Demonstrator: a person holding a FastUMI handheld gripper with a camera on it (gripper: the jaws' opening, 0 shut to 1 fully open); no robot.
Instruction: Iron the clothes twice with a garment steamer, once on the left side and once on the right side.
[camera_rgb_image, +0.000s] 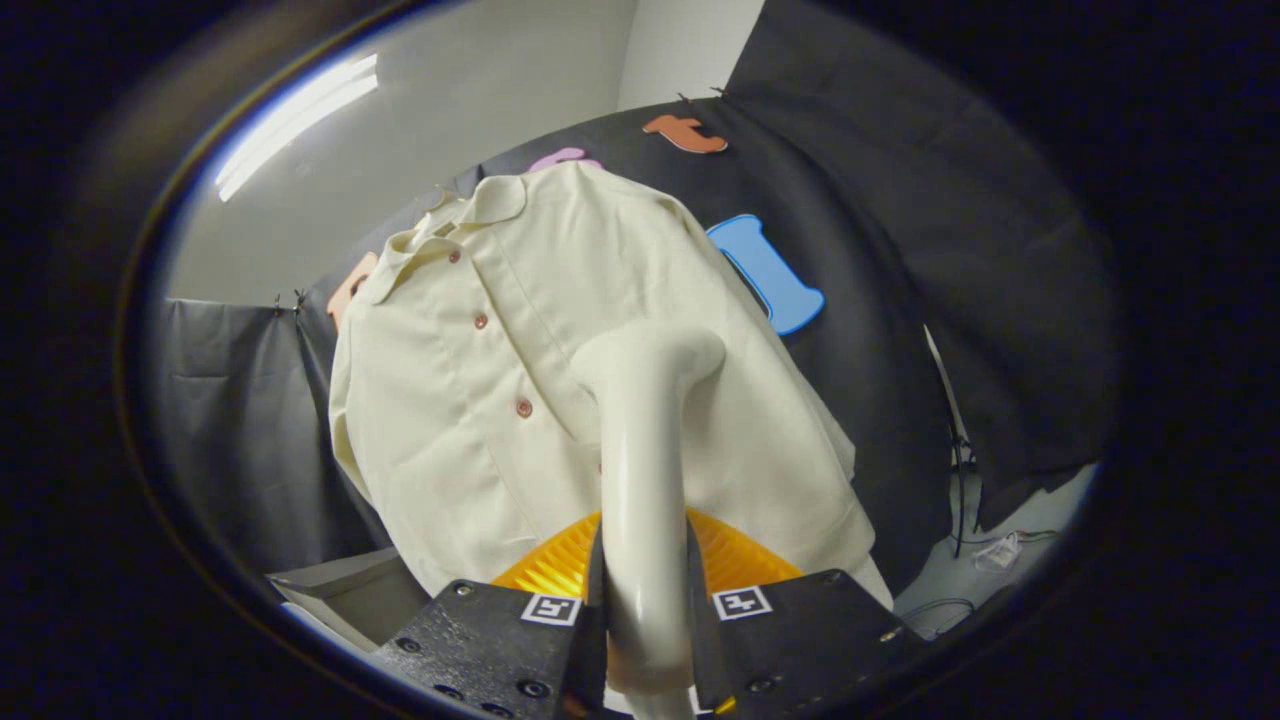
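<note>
The gripper (645, 610), with two black fingers each bearing a square black-and-white marker, is closed on the handle of the white plastic garment steamer (640, 480). Both fingers (520, 630) press against the handle from either side, with no gap visible between them and it. The steamer's handle rises from between the fingers and bends over at its top into a rounded head, which rests against, or just in front of, the front of the garment; contact cannot be confirmed.

The cream, short-sleeved, collared shirt with small reddish-brown buttons (500, 370) hangs just beyond the fingers, in front of the black cloth wall (900, 250). Its button placket runs down to the left of the steamer head, so the head sits over the panel to the right of the buttons as seen here.

An orange ribbed plastic part (560, 565) shows directly behind the fingers, below the shirt's hem. A pale box (345, 595) stands beside the fingers on the left. Cables (960, 480) trail down on the right.
</note>
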